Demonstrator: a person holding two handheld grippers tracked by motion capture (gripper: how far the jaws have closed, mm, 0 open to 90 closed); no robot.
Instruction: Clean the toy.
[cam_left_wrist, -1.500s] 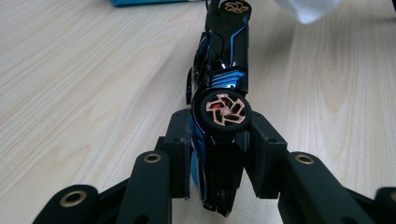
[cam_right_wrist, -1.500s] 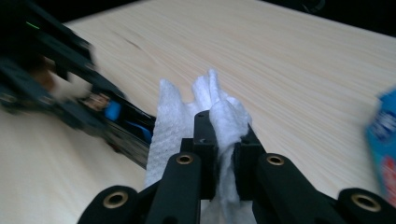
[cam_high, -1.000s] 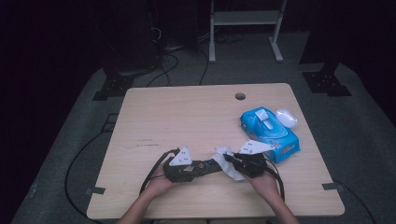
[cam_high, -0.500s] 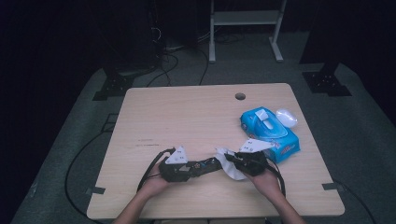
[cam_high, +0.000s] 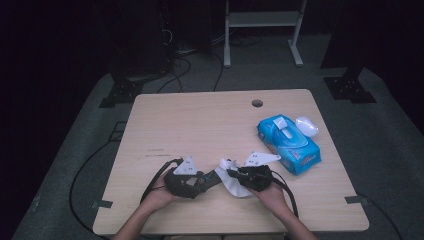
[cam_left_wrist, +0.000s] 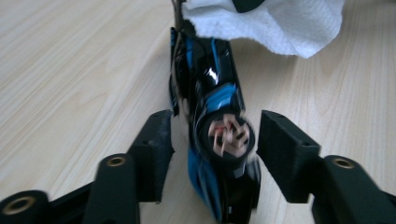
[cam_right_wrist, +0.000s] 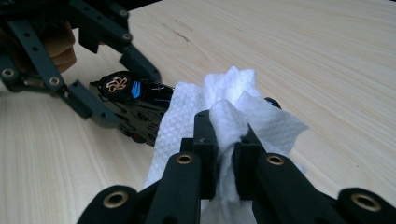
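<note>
Across the near half of the light wooden table (cam_high: 200, 120), the person's two hands work close together. Off to the right lies a blue wipes pack (cam_high: 288, 144) with its white lid (cam_high: 306, 126) flipped open beside it, well apart from the left hand and near the right one.

Between the hands lies a white wipe (cam_high: 231, 179), partly draped over the far end of a black and blue toy car (cam_left_wrist: 212, 93). The right gripper (cam_right_wrist: 225, 140) has its jaws nearly together, pinching a bunched fold of that wipe, which rises above the jaw tips and spreads out over the car's end.

The left gripper (cam_left_wrist: 214, 140) has just been opening: its jaws now stand at a middling gap on either side of the car, with a sliver of space showing between each pad and the car's body. The car lies on the tabletop, its near wheel (cam_left_wrist: 227, 138) facing the left gripper's camera, lengthwise between the jaws and pointing away toward the wipe.
</note>
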